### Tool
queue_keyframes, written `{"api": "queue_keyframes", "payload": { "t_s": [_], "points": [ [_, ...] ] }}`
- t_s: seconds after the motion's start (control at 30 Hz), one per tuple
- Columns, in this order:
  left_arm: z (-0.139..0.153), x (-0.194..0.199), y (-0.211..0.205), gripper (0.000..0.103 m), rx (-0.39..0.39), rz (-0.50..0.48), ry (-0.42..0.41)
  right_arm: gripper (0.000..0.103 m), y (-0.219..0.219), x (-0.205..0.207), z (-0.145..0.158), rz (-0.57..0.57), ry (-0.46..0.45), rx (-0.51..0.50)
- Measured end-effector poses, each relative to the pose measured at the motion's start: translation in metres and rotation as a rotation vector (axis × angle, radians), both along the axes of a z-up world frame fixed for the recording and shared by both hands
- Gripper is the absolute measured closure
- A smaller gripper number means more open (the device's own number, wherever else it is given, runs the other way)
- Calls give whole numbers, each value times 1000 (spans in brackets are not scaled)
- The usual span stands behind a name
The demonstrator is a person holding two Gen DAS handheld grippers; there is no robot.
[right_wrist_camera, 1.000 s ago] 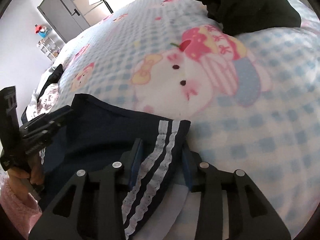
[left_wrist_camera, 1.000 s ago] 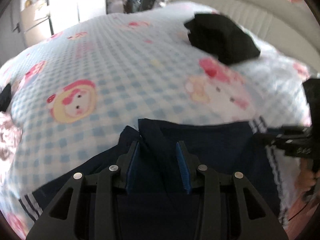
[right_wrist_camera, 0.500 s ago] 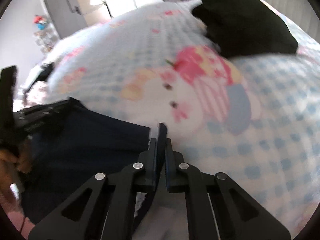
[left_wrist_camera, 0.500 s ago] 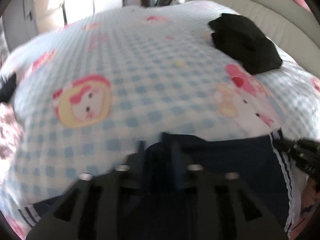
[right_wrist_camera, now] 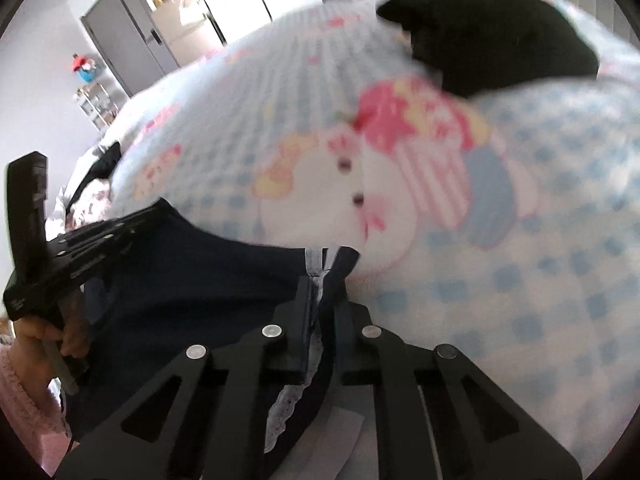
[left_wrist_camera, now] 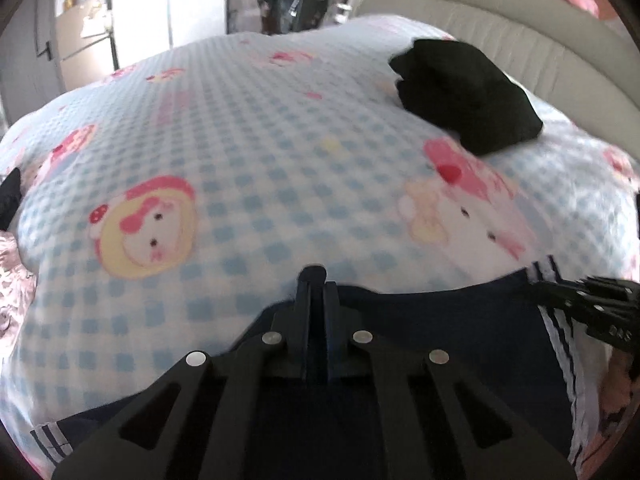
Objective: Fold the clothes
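I have the navy garment (left_wrist_camera: 432,320) lying at the near edge of the bed, its far hem stretched between my two claws and its striped, lace-trimmed border on the right side. My right gripper (right_wrist_camera: 320,280) is pinched tight on that striped border, with the white lace running out from between the jaws. My left gripper (left_wrist_camera: 316,292) is closing its jaws on the navy cloth at the left end of the same hem; they are nearly together and the fabric sits between them, so I judge the pinch is about made. To fold well, I would wait for that left grip to seat, then lift both corners evenly, keep the hem taut between them, and carry it level so the edges meet squarely and the lace does not twist. The checked cartoon blanket (left_wrist_camera: 248,152) beyond is bare until the black bundle (left_wrist_camera: 468,96) near the far right corner, well apart from my work.
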State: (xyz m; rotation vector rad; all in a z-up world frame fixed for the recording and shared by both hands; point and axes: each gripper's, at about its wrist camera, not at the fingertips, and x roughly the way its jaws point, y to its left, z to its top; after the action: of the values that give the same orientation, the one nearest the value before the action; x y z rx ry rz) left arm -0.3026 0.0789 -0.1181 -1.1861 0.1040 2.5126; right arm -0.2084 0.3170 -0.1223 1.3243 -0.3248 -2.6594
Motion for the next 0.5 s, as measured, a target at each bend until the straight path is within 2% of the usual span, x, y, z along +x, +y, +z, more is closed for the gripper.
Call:
{"api": "queue_keyframes", "payload": {
  "t_s": [0.03, 0.1, 0.13, 0.17, 0.2, 0.27, 0.33, 0.43, 0.5],
  "points": [
    [0, -2, -5, 75, 3, 17, -27, 95, 0, 0, 0, -2, -4, 17],
    [7, 7, -27, 64, 58, 70, -42, 78, -1, -5, -11, 10, -67, 18],
    [15, 18, -42, 64, 89, 98, -26, 74, 0, -5, -16, 11, -93, 6],
    [23, 30, -57, 63, 119, 126, -6, 74, 1, -3, -14, 4, -86, 1],
    [29, 42, -74, 62, 116, 168, 13, 73, 3, 1, -10, -5, -68, 5],
    [37, 68, -110, 59, 93, 271, 37, 72, 5, 12, 11, -34, 6, 44],
    [35, 87, -149, 59, 112, 356, 24, 68, 3, 16, 29, -41, 58, 62],
    [19, 101, -198, 59, 153, 449, -45, 62, -22, 11, 57, 59, 87, 38],
    [5, 98, -210, 61, 188, 452, -94, 62, -56, 3, 64, 176, 67, 21]
  ]
}}
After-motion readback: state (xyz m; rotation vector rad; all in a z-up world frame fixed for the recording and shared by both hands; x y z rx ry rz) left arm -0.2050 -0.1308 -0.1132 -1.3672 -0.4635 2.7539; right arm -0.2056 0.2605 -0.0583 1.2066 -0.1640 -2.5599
